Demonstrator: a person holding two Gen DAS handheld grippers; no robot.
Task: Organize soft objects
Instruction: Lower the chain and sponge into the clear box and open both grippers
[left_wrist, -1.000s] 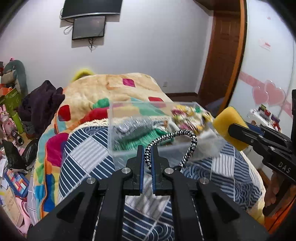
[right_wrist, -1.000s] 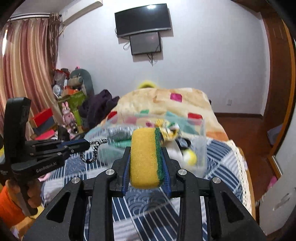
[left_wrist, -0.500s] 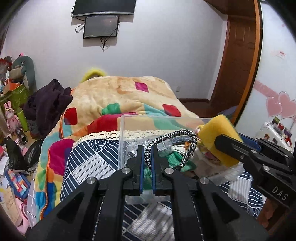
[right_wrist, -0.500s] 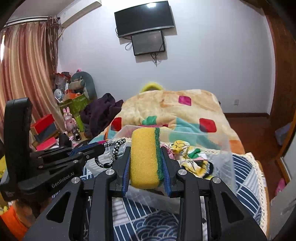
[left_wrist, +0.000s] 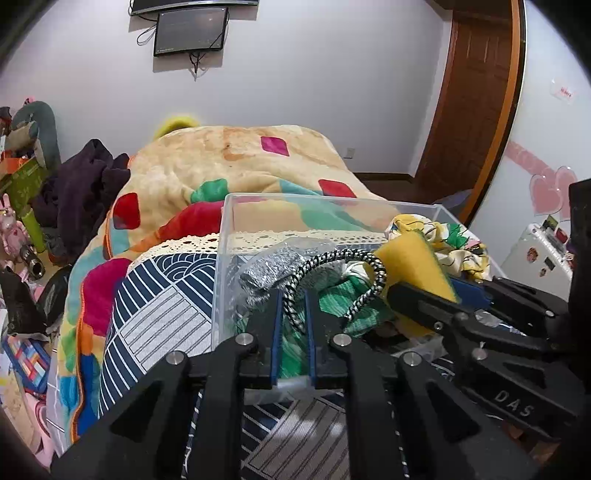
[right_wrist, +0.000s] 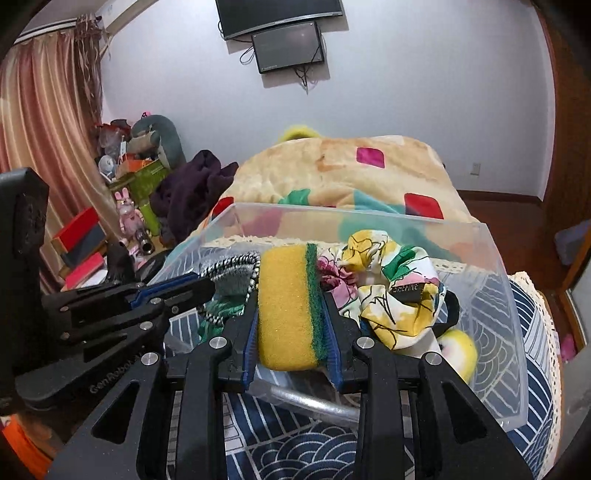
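Both grippers have moved over the clear bin (right_wrist: 491, 258), left gripper (left_wrist: 293, 314) pinching the braided cord (left_wrist: 373, 280), right gripper (right_wrist: 291, 314) squeezing the sponge (right_wrist: 286, 306); neither's getting dropped in yet.

Clear plastic bin (right_wrist: 495, 280), frame centre, holds floral fabric (right_wrist: 391, 284), grey knit item (left_wrist: 269, 266) and green cloth (left_wrist: 332, 299). Yellow-green sponge (right_wrist: 290, 310), upright, sits over its near edge. Black-white braided cord (left_wrist: 332, 258) loops above contents, centre.
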